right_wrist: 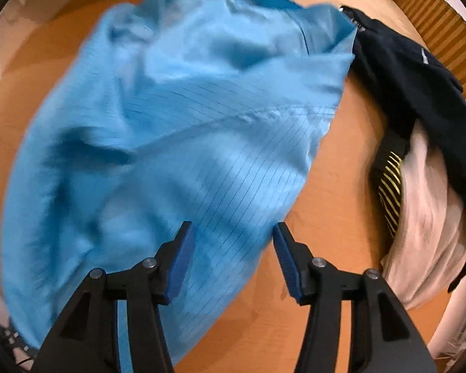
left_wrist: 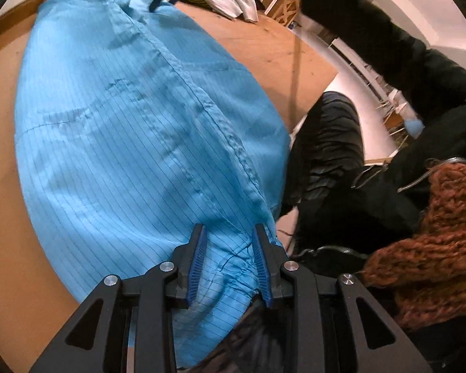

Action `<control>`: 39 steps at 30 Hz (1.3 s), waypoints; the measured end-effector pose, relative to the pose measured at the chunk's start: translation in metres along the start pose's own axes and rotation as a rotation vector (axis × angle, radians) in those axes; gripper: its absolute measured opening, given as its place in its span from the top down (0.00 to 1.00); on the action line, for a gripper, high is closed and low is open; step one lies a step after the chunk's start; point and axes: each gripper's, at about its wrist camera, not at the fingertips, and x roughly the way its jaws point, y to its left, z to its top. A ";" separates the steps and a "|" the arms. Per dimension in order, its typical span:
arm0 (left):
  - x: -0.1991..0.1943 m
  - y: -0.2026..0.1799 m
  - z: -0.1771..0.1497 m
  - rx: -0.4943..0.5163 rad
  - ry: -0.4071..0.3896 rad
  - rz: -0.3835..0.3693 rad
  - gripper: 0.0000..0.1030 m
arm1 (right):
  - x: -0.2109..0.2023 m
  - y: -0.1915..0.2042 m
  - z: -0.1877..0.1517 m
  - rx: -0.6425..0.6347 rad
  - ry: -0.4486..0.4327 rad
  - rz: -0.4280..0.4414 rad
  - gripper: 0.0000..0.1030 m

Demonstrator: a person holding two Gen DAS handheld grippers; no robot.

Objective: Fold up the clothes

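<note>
A light blue pinstriped garment (left_wrist: 133, 130) lies spread along the wooden table (left_wrist: 258, 46), with a seam running down its length. My left gripper (left_wrist: 228, 233) stands over the near hem, where the cloth hangs off the table edge. Its jaws are apart and creased cloth lies between the pads without being pinched. In the right wrist view the same garment (right_wrist: 171, 130) is rumpled and blurred. My right gripper (right_wrist: 233, 233) hangs open above its right edge, the left finger over cloth and the right finger over bare table (right_wrist: 335, 202).
A pile of clothes sits at the right: a navy garment (right_wrist: 413, 74), a white one (right_wrist: 428, 233) and a black piece with yellow stripes (right_wrist: 390, 192). A person's black sleeve (left_wrist: 372, 40), dark trouser leg (left_wrist: 329, 143) and rust knitted scarf (left_wrist: 435, 242) are close by.
</note>
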 end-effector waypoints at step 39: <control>-0.015 0.135 0.178 -0.024 0.033 0.307 0.52 | -0.012 0.049 -0.052 -0.325 -0.150 0.019 0.45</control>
